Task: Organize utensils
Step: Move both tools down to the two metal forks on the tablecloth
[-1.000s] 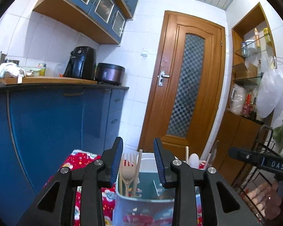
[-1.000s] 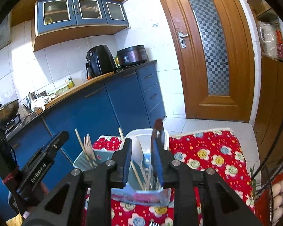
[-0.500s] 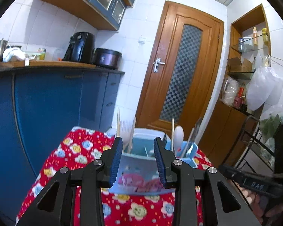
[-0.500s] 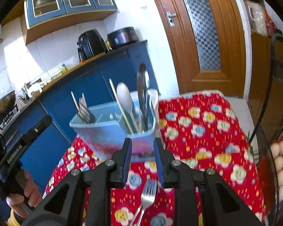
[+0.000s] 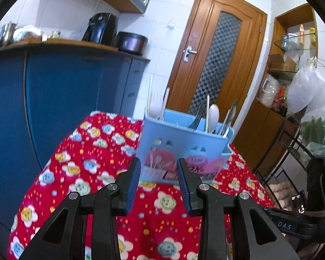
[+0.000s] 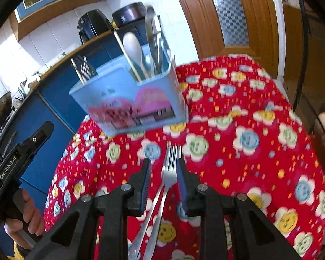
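Note:
A light blue utensil holder stands on the red flowered tablecloth. A white plastic fork and chopsticks stick out of its left end. A metal fork, a white spoon and knives stand in its right end. My left gripper is open and empty, short of the holder's front wall. In the right wrist view the holder is farther back. Two metal forks lie together on the cloth. My right gripper hangs open over them, its pads apart on either side of the fork heads.
Blue cabinets run close along the table's left side. A wooden door is behind. A black wire rack with eggs stands right of the table. A hand holds the left gripper's handle at the cloth's left edge.
Both grippers have come down and tilted toward the table. The holder now sits ahead of the left gripper instead of under it. The forks have come into view between the right gripper's fingers.

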